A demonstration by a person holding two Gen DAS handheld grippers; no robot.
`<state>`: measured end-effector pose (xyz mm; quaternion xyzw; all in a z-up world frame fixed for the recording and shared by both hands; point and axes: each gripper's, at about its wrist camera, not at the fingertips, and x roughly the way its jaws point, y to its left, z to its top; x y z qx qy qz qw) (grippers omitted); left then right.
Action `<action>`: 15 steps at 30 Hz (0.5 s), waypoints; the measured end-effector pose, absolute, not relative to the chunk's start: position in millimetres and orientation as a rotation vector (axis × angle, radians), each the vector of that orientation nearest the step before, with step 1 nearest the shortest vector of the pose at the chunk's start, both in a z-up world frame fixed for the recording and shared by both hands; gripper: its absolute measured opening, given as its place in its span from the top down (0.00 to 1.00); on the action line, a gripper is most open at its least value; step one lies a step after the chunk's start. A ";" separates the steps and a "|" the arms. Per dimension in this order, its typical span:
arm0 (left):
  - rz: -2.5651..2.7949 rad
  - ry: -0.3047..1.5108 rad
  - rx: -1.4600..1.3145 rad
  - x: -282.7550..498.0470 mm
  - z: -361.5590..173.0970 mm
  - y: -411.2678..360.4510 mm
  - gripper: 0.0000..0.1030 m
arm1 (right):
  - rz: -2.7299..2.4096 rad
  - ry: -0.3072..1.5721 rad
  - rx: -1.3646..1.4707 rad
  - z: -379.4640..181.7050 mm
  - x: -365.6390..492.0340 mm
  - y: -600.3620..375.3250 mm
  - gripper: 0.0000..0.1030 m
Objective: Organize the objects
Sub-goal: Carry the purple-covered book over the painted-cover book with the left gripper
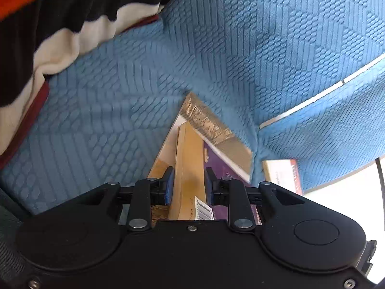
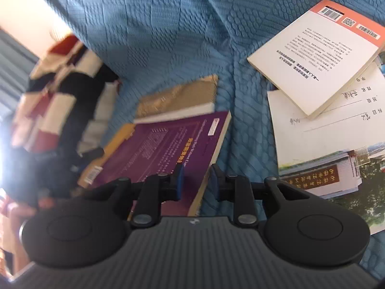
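Note:
A stack of books hangs tilted over the blue bedspread (image 2: 156, 36). A purple book (image 2: 168, 144) is on top, with a yellow one (image 1: 190, 149) under it and a gold-covered one (image 2: 178, 96) behind. My left gripper (image 1: 189, 185) is shut on the stack's edge, with the yellow spine between its blue pads. My right gripper (image 2: 197, 180) is shut on the stack's right edge. One finger lies on the purple cover and the other against the page side. At the stack's left end in the right wrist view is a dark blur where my left gripper holds.
A white book with an orange band (image 2: 317, 57) lies on a booklet with a building photo (image 2: 324, 156), to the right on the bedspread. A red and white book (image 1: 281, 175) lies near the bed's edge. Striped orange, black and white cloth (image 1: 60, 24) covers the upper left.

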<state>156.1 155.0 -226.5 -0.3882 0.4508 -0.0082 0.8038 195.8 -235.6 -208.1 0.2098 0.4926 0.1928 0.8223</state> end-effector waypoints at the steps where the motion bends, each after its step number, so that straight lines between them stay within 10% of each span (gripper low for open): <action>1: -0.020 0.972 -0.830 157.5 -228.7 154.9 0.78 | 0.404 1.052 0.421 -210.1 195.4 -232.3 0.73; 15: 0.040 1.004 -0.794 160.6 -231.3 157.7 0.72 | 0.428 1.058 0.317 -200.0 186.3 -221.3 0.75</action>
